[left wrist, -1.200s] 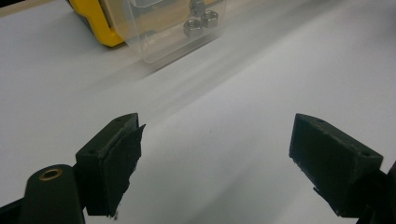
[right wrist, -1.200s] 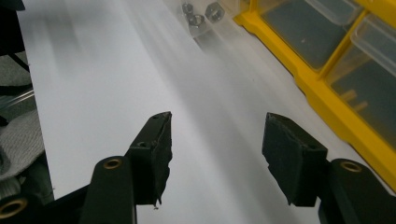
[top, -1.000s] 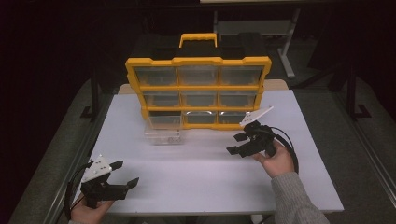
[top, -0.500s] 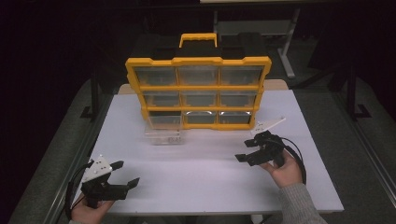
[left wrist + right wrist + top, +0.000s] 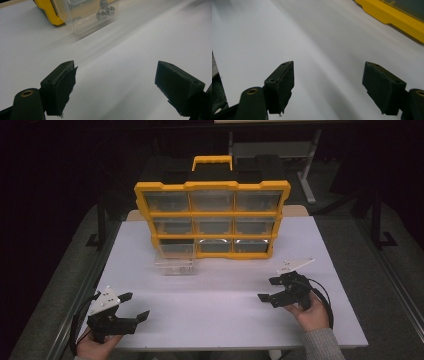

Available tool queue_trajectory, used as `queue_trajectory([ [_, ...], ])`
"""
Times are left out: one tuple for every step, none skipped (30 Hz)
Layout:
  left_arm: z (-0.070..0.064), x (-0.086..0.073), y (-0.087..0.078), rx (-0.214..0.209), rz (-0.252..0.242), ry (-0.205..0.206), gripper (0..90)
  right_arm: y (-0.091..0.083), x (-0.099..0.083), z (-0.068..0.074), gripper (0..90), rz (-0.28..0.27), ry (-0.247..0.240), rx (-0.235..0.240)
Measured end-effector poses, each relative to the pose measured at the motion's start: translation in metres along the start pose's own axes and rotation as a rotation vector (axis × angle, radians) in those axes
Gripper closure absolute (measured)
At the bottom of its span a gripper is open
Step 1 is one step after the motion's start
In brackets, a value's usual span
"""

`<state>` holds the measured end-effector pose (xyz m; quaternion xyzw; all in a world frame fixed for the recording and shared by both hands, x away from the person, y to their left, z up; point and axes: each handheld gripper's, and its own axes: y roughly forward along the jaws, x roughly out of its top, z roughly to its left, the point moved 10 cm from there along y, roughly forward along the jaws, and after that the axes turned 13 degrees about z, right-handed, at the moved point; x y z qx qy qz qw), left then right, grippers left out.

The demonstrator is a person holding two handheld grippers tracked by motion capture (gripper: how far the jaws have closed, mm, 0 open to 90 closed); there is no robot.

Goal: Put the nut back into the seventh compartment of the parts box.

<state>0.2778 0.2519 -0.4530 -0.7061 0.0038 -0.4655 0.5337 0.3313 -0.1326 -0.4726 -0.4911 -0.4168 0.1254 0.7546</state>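
Note:
A yellow drawer organiser with clear drawers stands upright at the back of the white table. One clear drawer is pulled out and sits on the table in front of the cabinet's lower left; several metal nuts lie in it. My left gripper rests open near the front left corner, nothing between its jaws. My right gripper is open at the front right, low over the table, also holding nothing. In the right gripper view the cabinet's yellow base runs across the top right.
The table's front edge is just below both hands. A cable loops from the right gripper around the hand. Dark floor and metal frame legs surround the table.
My right gripper has drawn back from the cabinet's lower right toward the front right of the table and come lower. The left gripper has not moved.

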Motion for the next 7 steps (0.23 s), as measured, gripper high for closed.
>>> queue_trajectory([
  [0.001,0.000,0.000,0.003,0.000,0.011,16.4,0.001,-0.002,0.001,24.4,0.000,0.005,0.004],
  [0.001,0.000,0.000,0.003,0.000,0.008,16.4,0.002,-0.005,0.001,24.4,0.001,0.009,0.005],
  [0.001,0.000,0.001,0.002,-0.001,0.007,16.4,0.004,-0.007,0.000,24.3,0.003,0.011,0.005],
  [0.000,0.000,0.001,-0.001,0.001,0.001,16.4,0.005,-0.010,0.000,24.1,0.010,0.017,0.003],
  [0.000,0.000,0.002,0.000,-0.003,0.003,16.4,0.007,-0.013,-0.001,23.8,0.013,0.020,0.002],
  [0.000,0.000,0.002,0.002,-0.004,0.005,16.4,0.009,-0.017,-0.001,23.3,0.013,0.029,0.000],
  [0.000,0.000,0.002,0.003,-0.004,0.006,16.4,0.009,-0.017,-0.001,23.3,0.013,0.029,0.000],
])
